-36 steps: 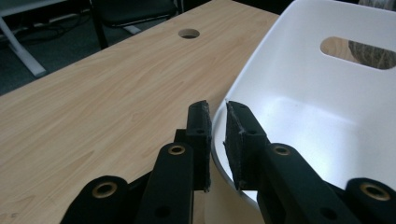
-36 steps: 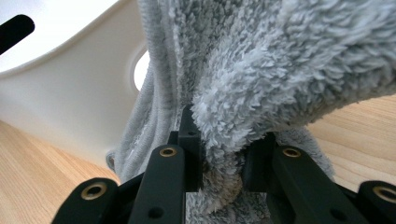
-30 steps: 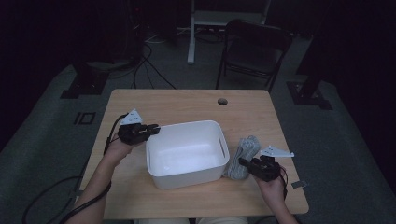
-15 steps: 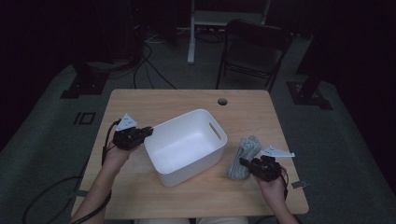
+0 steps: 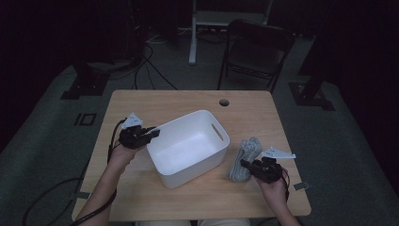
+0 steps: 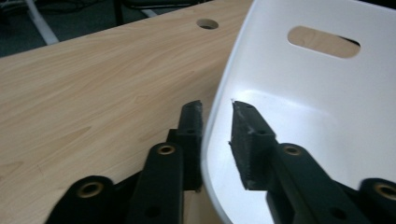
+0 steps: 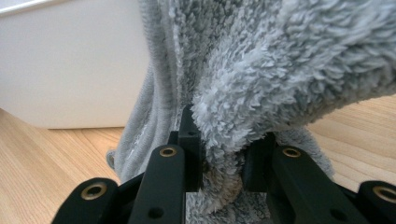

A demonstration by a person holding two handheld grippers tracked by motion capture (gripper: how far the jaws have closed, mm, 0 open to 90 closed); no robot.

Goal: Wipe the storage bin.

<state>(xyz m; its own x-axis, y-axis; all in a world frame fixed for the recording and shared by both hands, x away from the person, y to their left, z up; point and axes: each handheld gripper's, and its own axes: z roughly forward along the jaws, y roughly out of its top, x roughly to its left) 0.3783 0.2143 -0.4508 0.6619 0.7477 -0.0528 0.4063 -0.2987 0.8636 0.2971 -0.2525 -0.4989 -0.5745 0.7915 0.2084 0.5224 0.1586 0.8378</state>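
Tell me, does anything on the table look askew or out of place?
Yes. The white bin sits turned at an angle to the table edges, its rim between the left gripper jaws. The grey towel lies bunched beside it.

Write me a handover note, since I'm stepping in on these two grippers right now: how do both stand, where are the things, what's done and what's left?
Left gripper: its fingers straddle the near-left wall of the white bin, one outside, one inside; they have just been opening a little, and the inner one stands off the wall, so treat the grip as loose.
Right gripper: shut on the grey towel.
The bin sits mid-table, turned askew. The towel lies on the table just right of the bin, its near end pinched.
Done: both things reached, towel gripped.
Left, likely: steady the bin and lift the towel into it; the bin holds nothing yet.
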